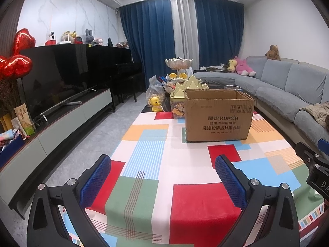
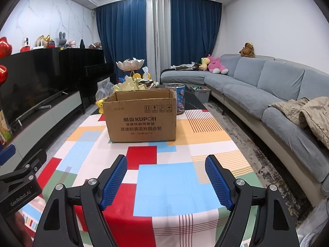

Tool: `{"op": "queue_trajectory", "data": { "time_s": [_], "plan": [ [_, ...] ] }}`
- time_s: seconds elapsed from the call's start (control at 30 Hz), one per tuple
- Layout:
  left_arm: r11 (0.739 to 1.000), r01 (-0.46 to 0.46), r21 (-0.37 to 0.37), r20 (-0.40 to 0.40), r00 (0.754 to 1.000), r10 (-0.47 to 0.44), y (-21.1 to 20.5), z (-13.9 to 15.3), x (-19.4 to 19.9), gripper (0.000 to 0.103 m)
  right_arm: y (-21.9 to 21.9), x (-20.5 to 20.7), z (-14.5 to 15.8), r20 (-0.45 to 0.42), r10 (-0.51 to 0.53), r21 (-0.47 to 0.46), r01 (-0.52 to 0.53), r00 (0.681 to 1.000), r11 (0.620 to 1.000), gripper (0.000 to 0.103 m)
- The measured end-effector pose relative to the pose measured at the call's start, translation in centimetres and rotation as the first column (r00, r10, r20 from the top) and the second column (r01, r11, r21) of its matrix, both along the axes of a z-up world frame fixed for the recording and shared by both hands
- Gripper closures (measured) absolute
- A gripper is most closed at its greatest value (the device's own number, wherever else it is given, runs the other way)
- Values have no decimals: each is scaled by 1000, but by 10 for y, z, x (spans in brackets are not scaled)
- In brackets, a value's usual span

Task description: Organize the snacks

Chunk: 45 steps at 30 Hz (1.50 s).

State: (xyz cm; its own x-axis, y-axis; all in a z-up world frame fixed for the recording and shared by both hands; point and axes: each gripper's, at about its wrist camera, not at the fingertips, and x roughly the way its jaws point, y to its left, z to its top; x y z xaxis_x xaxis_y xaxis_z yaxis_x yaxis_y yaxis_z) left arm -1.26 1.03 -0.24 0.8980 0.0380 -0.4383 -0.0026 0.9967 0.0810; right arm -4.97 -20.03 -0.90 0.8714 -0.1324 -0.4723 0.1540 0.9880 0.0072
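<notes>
Left gripper (image 1: 163, 177) and right gripper (image 2: 166, 176) are held over the tablecloth (image 2: 164, 185), jaws apart, nothing gripped; open box (image 2: 141, 115) sits mid-table ahead, snacks (image 1: 177, 111) are piled just behind it

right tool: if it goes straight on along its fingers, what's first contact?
Probably the patchwork tablecloth: the right tool, open and empty, tilts down at bare cloth short of the cardboard box. On a shallower line than it looks, the box front comes first.
</notes>
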Motion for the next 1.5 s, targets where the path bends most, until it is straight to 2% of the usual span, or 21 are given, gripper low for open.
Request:
{"op": "queue_trajectory", "data": {
  "time_s": [1.5],
  "plan": [
    [1000, 14, 3, -11, 1000, -14, -1, -3, -1, 0, 2, -1, 0, 4, 3, 1, -3, 1000, 1000, 24]
  ]
}}
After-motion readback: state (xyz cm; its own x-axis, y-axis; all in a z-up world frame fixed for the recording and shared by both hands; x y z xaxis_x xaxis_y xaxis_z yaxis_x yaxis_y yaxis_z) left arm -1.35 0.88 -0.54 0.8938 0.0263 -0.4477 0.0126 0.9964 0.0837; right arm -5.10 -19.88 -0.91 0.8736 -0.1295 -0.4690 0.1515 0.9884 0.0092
